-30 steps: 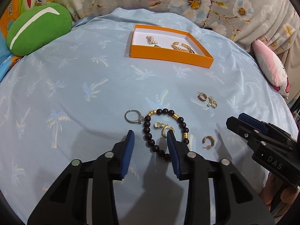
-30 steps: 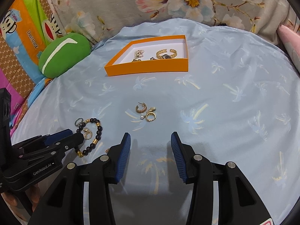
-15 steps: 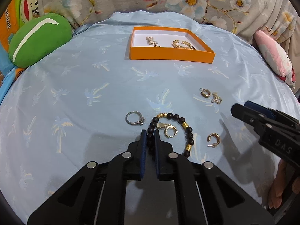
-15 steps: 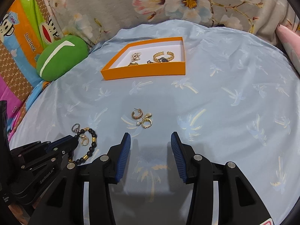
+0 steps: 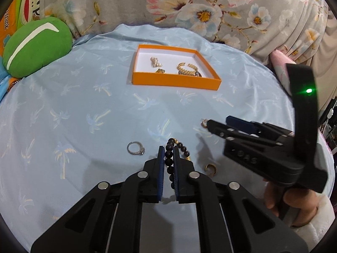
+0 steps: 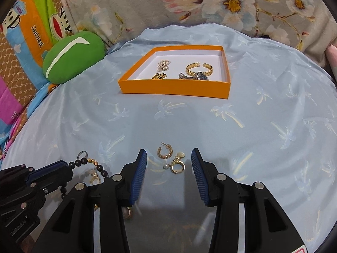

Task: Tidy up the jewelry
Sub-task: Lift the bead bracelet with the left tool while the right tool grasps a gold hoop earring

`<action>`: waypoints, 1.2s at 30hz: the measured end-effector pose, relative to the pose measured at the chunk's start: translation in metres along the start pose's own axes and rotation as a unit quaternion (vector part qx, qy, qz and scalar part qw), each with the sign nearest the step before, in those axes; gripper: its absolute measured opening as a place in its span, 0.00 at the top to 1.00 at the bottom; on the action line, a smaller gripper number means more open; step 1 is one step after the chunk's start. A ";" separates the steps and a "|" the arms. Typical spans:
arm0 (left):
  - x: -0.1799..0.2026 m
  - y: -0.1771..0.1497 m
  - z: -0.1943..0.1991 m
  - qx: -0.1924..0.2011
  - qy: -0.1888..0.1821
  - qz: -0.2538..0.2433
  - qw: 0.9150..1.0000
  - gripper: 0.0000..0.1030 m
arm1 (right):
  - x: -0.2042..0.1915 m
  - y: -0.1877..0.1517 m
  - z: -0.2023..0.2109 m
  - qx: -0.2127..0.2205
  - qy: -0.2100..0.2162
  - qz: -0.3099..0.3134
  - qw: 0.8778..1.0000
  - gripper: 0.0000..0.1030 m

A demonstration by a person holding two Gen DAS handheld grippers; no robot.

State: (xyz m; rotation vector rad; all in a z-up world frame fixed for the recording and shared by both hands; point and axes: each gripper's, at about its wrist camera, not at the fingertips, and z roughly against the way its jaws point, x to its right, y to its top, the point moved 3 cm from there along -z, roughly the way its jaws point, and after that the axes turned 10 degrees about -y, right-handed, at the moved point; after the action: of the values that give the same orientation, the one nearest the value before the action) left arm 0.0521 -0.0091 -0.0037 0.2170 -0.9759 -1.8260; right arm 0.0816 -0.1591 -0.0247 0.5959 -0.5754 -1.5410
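Now the left tool (image 5: 168,158), apart a second ago, is clamped on the beaded bracelet (image 5: 169,147) at lower centre, ready for the orange box (image 5: 175,82); the right tool (image 6: 167,168) stays apart over the earrings (image 6: 170,158).

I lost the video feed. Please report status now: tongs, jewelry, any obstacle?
Left tongs shut on bead bracelet. Right tongs open around two gold earrings. Orange box ahead, path clear.

"Daul frank" on the striped monkey-print fabric (image 6: 35,35)
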 end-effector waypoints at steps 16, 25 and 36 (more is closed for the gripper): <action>-0.009 0.023 0.012 0.024 -0.008 0.011 1.000 0.93 | -0.011 0.006 -0.020 -0.030 0.004 0.027 0.999 0.85; -0.011 0.027 0.014 0.028 -0.008 0.014 0.999 0.93 | -0.005 0.006 -0.009 -0.014 0.011 0.010 1.000 0.85; -0.005 0.069 0.019 0.053 -0.004 -0.016 0.998 0.93 | 0.011 0.042 0.010 0.017 0.020 -0.008 1.000 0.85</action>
State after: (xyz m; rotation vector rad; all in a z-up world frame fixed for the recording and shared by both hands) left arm 0.0918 -0.0062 0.0560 0.2920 -1.0810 -1.8063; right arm 0.1057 -0.1719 0.0108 0.6586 -0.5684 -1.5339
